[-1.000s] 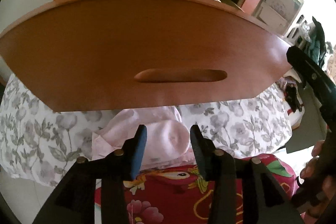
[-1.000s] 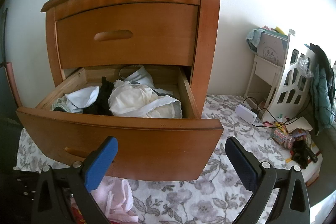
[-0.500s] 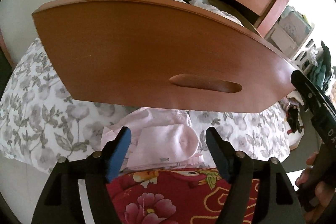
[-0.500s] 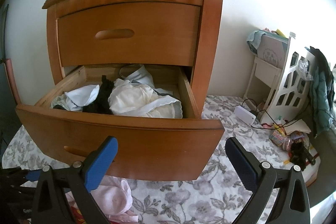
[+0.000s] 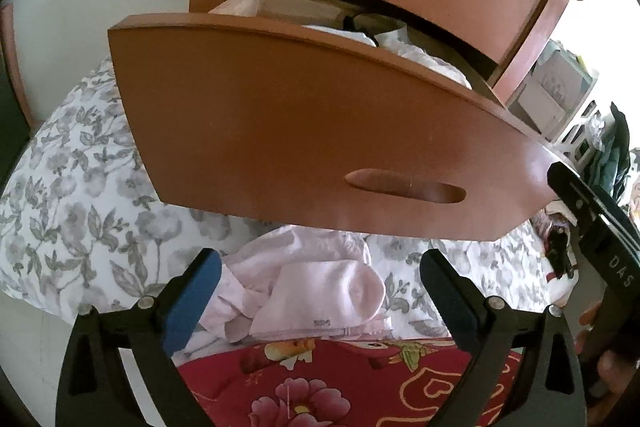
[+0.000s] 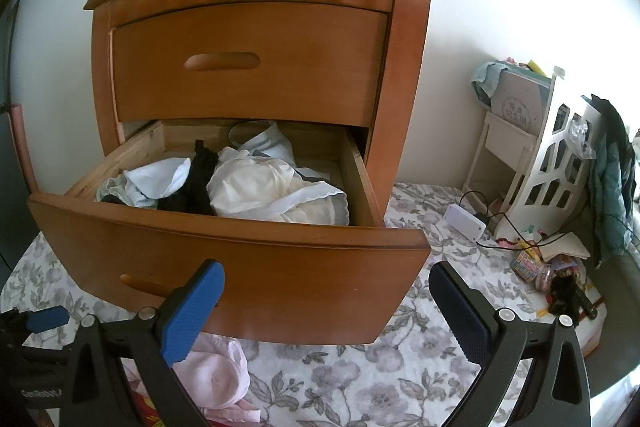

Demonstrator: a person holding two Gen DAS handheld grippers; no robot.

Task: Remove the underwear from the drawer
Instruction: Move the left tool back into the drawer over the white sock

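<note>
The wooden nightstand's lower drawer [image 6: 256, 267] is pulled out; white underwear [image 6: 264, 187], a pale blue piece [image 6: 160, 181] and a black garment [image 6: 196, 187] lie inside it. A pink garment [image 5: 316, 291] rests on the floral sheet below the drawer front [image 5: 320, 147]. My left gripper [image 5: 320, 291] hangs open just above that pink garment, with nothing between its fingers. My right gripper [image 6: 326, 303] is open and empty in front of the drawer front, below the rim. In the left wrist view the drawer's contents barely show over the rim.
The upper drawer [image 6: 248, 63] is closed. A floral sheet [image 6: 400, 367] covers the bed, with a red flowered cover [image 5: 340, 383] nearest me. At the right are a white shelf [image 6: 560, 171], a white charger [image 6: 466, 221] with cables, small clutter and a hanging teal jacket [image 6: 612, 179].
My left gripper has opened wide and released the pink garment, which now lies on the sheet; it has also shifted left. The right gripper has stayed open and nearly still.
</note>
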